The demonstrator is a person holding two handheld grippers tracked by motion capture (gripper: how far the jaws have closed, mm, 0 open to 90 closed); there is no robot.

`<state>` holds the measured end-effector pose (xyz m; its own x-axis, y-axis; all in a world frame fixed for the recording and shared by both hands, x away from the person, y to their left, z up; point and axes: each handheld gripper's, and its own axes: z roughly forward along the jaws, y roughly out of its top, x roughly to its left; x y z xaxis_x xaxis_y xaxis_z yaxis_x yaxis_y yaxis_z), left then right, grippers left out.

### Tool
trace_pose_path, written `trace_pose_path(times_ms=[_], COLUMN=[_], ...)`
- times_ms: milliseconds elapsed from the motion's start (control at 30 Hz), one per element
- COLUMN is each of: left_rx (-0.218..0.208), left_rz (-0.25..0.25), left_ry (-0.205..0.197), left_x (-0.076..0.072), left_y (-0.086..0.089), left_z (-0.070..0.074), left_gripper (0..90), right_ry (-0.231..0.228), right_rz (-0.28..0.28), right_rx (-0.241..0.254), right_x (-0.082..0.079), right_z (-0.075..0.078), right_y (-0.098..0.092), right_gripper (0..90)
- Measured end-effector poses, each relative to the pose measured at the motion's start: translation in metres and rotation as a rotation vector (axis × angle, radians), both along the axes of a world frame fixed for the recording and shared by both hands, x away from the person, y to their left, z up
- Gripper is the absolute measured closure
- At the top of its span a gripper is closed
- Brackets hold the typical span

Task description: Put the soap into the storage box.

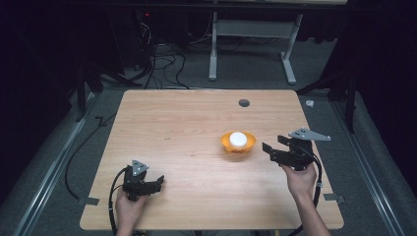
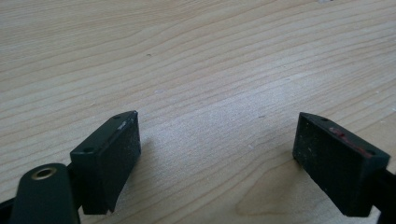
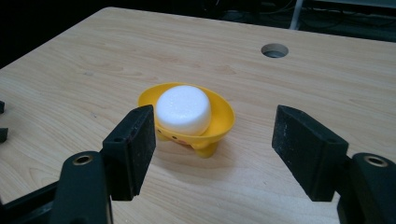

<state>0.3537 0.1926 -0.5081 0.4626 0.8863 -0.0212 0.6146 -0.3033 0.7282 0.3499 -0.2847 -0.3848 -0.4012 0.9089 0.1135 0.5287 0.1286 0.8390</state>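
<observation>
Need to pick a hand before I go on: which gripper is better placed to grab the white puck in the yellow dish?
Right. The right gripper is open and aimed at the white puck in the yellow dish; the left gripper faces bare table.

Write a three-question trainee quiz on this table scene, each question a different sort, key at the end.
1. True or false: the white puck sits inside the yellow bowl.
2. Which gripper is nearer the bowl? A) left gripper B) right gripper
3. Fill in: the right gripper's jaws stand ____.

Key: 1 true. 2 B. 3 open, with the bowl ahead of them, not touched.
</observation>
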Motion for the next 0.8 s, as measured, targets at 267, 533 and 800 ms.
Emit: trace_pose_path(times_ms=[267,533,800], left_rx=[0.001,0.001,0.001], left_rz=[0.000,0.000,0.001], left_ry=[0.001,-0.001,-0.001], left_x=[0.000,0.000,0.000], left_y=[0.000,0.000,0.000], left_z=[0.000,0.000,0.000], left_gripper=[15.6,15.6,15.6], right_ry=[-0.002,-0.009,-0.002], right_rz=[-0.008,-0.001,-0.015], right_rx=[0.006,0.039,0.052], right_x=[-0.009,-0.017,-0.025], right_z=[-0.004,-0.010,-0.017], right_y=[-0.004,-0.005,-0.010], right_gripper=[31.1,31.1,31.2])
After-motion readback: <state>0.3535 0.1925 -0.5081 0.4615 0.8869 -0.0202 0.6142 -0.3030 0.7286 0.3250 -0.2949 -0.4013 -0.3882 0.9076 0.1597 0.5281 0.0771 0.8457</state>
